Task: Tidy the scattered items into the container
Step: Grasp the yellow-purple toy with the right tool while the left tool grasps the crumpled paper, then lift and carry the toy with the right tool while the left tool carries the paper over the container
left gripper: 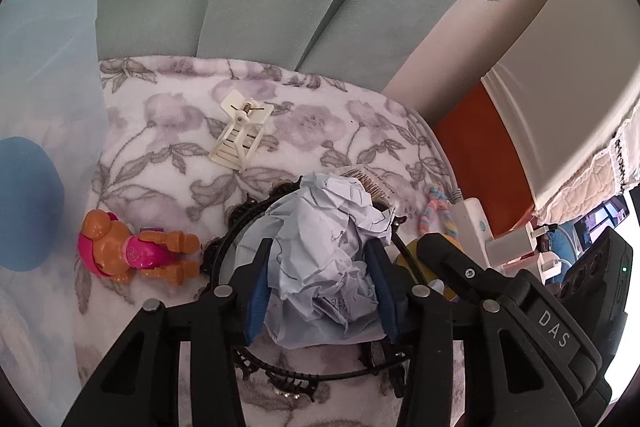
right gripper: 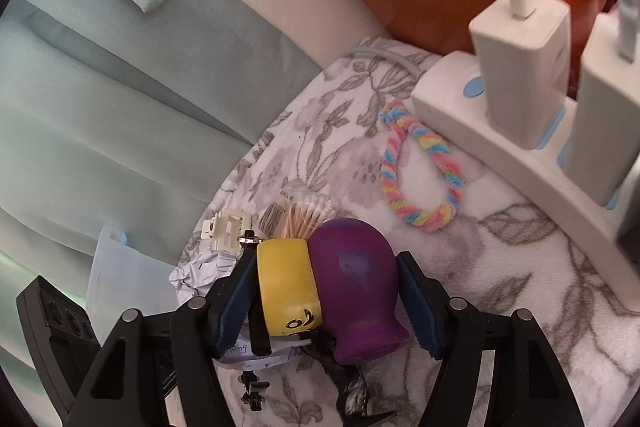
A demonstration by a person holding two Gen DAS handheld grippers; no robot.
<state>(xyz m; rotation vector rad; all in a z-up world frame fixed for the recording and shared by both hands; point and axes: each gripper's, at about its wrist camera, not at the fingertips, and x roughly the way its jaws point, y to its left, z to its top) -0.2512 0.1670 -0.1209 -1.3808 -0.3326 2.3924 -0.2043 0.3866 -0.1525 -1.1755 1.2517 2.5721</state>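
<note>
Floral blanket, black headband half-hidden under crumpled paper

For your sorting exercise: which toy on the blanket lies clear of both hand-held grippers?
The orange-and-pink toy dog, lying alone; the purple-and-yellow toy sits between gripper fingers.

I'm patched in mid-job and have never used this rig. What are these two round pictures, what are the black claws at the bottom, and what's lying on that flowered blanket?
Each picture comes from a fisheye camera on a hand-held two-finger gripper, looking along its fingers; a person carries both.

In the left view, the left gripper has its blue pads against a crumpled ball of white paper, which lies on a black toothed headband.

In the right view, the right gripper straddles a purple and yellow rubber toy; whether it grips it is unclear.

On the grey flowered fleece blanket lie an orange and pink toy puppy, a cream plastic clip, a pastel twisted loop, a packet of cotton swabs and a white power strip. The translucent bluish container stands at the left.
</note>
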